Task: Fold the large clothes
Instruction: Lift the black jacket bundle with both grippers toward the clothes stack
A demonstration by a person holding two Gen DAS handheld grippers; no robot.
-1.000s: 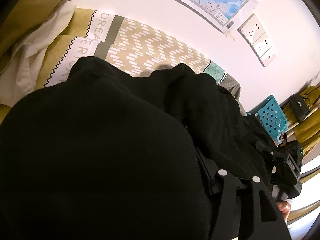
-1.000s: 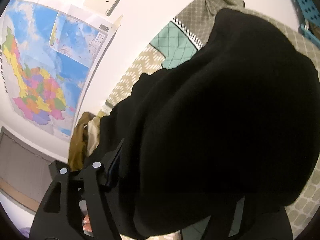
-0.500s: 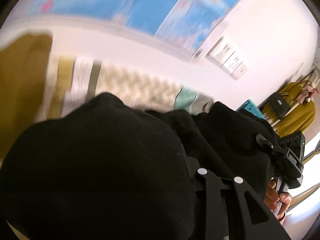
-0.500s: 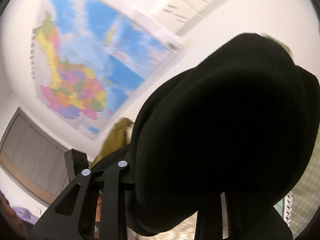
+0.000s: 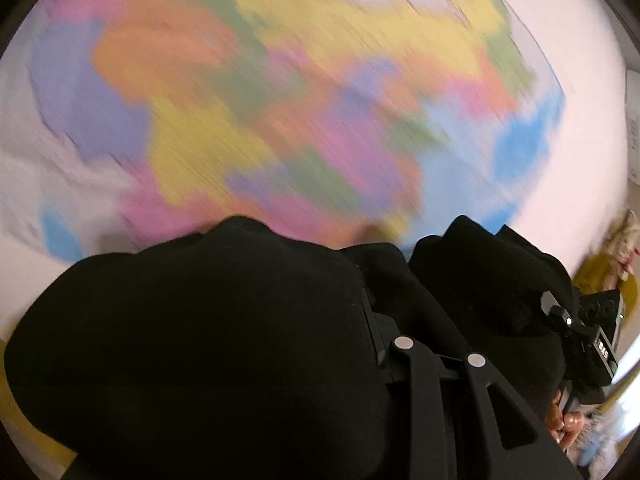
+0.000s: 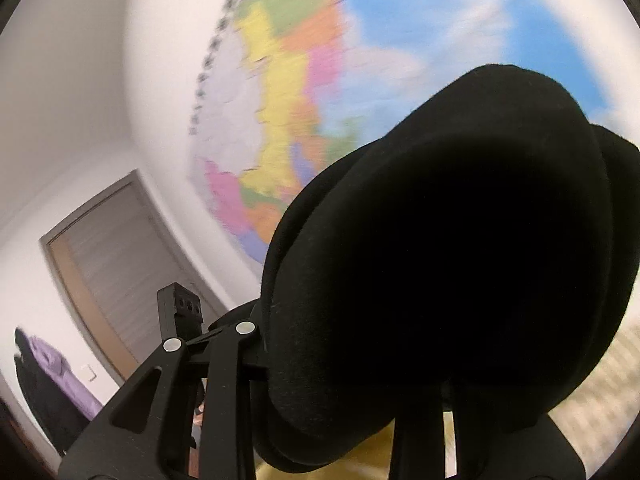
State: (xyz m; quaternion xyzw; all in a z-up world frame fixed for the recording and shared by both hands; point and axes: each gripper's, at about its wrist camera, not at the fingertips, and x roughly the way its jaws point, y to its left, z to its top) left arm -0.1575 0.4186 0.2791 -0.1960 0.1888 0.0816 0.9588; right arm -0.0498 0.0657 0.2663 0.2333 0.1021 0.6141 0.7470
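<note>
Slippage is the main risk: each hand-held gripper, left [image 5: 372, 344] and right [image 6: 360, 364], looks clamped on the black garment [image 5: 208, 344], lifted high before the wall map [image 5: 280, 100]. Heavy bunched fabric hides the fingertips, so a thin pinch could let an edge drop mid-swing.

Home bedroom: wall map [image 6: 288, 92], door [image 6: 116, 264], patterned bedding [image 6: 600, 384], hung clothes [image 6: 44, 376].

Matte black left tool [image 5: 372, 344], silver rivets, triangular cutouts, bare fingers [image 5: 560, 424]
</note>
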